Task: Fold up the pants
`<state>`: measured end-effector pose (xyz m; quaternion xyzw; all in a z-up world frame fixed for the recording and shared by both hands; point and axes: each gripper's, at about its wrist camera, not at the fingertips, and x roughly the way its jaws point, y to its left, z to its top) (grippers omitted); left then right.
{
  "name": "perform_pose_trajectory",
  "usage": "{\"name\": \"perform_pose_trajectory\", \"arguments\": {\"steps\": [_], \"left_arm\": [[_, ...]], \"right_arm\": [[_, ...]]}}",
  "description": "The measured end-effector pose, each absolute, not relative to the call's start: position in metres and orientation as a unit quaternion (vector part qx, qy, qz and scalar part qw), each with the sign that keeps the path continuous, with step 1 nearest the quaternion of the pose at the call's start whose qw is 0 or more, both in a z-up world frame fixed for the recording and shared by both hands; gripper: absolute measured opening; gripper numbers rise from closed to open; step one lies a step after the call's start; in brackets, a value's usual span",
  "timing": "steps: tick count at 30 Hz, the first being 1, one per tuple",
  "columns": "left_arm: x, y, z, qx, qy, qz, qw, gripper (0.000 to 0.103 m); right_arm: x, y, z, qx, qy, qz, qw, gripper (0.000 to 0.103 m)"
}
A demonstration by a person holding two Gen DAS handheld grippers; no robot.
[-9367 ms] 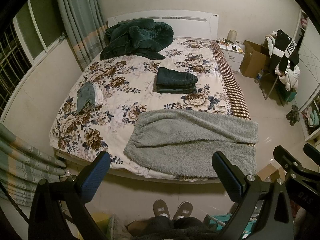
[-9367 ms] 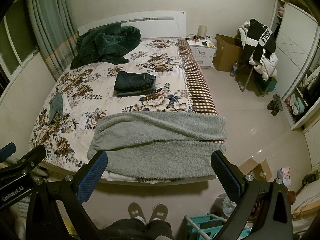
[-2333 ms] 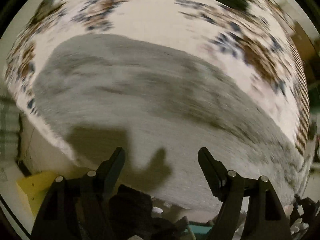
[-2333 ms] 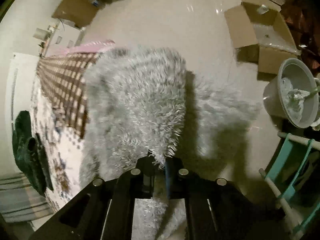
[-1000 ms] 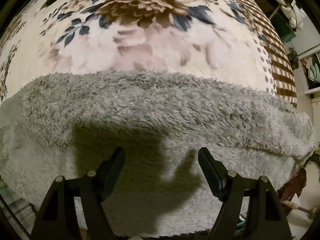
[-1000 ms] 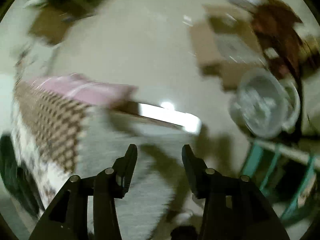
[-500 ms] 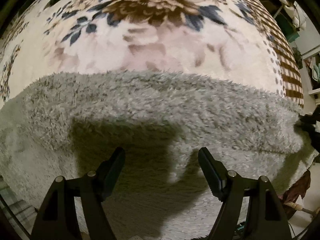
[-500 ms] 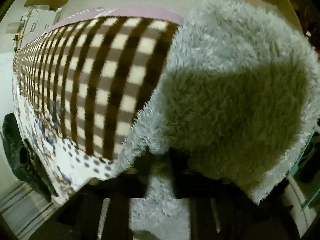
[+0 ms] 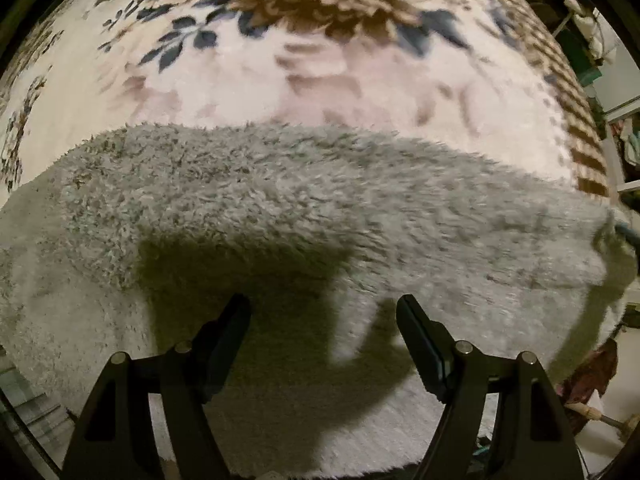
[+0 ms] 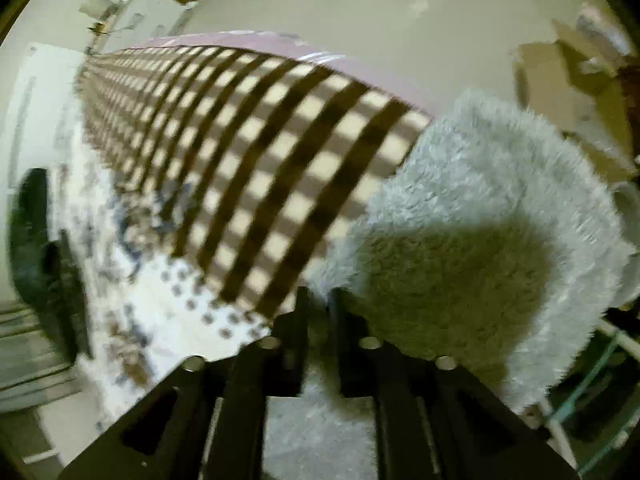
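The grey fleece pants [image 9: 320,208] lie across the near end of the floral bedspread [image 9: 320,60], one leg folded onto the other. My left gripper [image 9: 324,316] is open and hovers just above the fleece, holding nothing. My right gripper [image 10: 318,300] is shut on the leg end of the pants [image 10: 480,240] at the bed's right edge, lifted a little over the checked border [image 10: 260,160]. The far right end of the pants in the left wrist view [image 9: 608,256] is raised and blurred.
The bed's right edge drops to a pale tiled floor [image 10: 380,8]. Cardboard boxes [image 10: 560,72] and a grey bucket [image 10: 626,216] stand on the floor near the foot. A dark green quilt [image 10: 36,240] lies at the head of the bed.
My right gripper let go, came back and shut on the leg end, and now lifts it toward the bed. The left gripper stays open, hovering over the fleece.
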<state>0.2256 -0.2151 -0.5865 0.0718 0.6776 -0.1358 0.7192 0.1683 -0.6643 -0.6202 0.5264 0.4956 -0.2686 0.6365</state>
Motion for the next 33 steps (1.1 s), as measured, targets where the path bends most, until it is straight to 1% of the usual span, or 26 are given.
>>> {"name": "perform_pose_trajectory", "arguments": {"steps": [2,5,7,9,12,16,17,18,19,20,21,23,26,28,29,31,32,33], "left_arm": [[0.225,-0.221,-0.571,0.072,0.667,-0.152,0.726,0.074],[0.22,-0.239,-0.559,0.067,0.659,-0.178,0.728,0.074],[0.218,-0.262,-0.56,0.069,0.658,-0.198,0.723,0.074],[0.215,-0.287,-0.562,0.069,0.661,-0.215,0.716,0.074],[0.216,-0.326,-0.564,0.085,0.654,-0.234,0.714,0.074],[0.225,-0.36,-0.575,0.106,0.65,-0.239,0.714,0.074],[0.226,-0.366,-0.578,0.114,0.65,-0.236,0.713,0.074],[0.229,-0.368,-0.583,0.122,0.651,-0.234,0.712,0.074],[0.231,-0.369,-0.587,0.128,0.652,-0.232,0.71,0.074],[0.232,-0.369,-0.591,0.133,0.653,-0.229,0.709,0.074],[0.233,-0.367,-0.595,0.139,0.655,-0.227,0.707,0.074],[0.232,-0.364,-0.6,0.144,0.656,-0.227,0.706,0.074],[0.232,-0.364,-0.602,0.153,0.654,-0.226,0.705,0.074],[0.231,-0.372,-0.599,0.154,0.657,-0.226,0.703,0.074],[0.229,-0.373,-0.596,0.152,0.659,-0.228,0.701,0.074],[0.223,-0.378,-0.586,0.139,0.66,-0.238,0.699,0.074],[0.219,-0.381,-0.58,0.134,0.658,-0.247,0.699,0.074],[0.215,-0.385,-0.577,0.134,0.656,-0.253,0.698,0.074]], "right_arm": [[0.142,-0.663,-0.604,0.55,0.452,-0.248,0.656,0.058],[0.082,-0.664,-0.576,0.54,0.415,-0.285,0.674,0.061],[0.051,-0.662,-0.572,0.53,0.412,-0.319,0.67,0.061],[0.014,-0.665,-0.581,0.536,0.417,-0.345,0.647,0.061],[-0.025,-0.673,-0.61,0.58,0.404,-0.363,0.607,0.061],[-0.043,-0.689,-0.642,0.613,0.372,-0.386,0.581,0.061],[-0.046,-0.692,-0.65,0.618,0.368,-0.386,0.578,0.054],[-0.046,-0.694,-0.655,0.623,0.362,-0.383,0.578,0.037],[-0.049,-0.699,-0.658,0.622,0.363,-0.381,0.58,0.028],[-0.046,-0.7,-0.662,0.615,0.373,-0.381,0.581,0.014],[-0.043,-0.699,-0.664,0.61,0.375,-0.382,0.585,0.007],[-0.048,-0.696,-0.658,0.584,0.378,-0.4,0.597,0.005],[-0.064,-0.696,-0.647,0.583,0.363,-0.418,0.595,0.004],[-0.074,-0.697,-0.643,0.572,0.37,-0.425,0.596,0.005],[-0.076,-0.698,-0.645,0.57,0.373,-0.419,0.6,0.007],[-0.082,-0.7,-0.654,0.594,0.374,-0.389,0.597,0.037],[-0.087,-0.7,-0.659,0.613,0.361,-0.368,0.599,0.066],[-0.091,-0.698,-0.661,0.619,0.35,-0.36,0.604,0.074]]}}
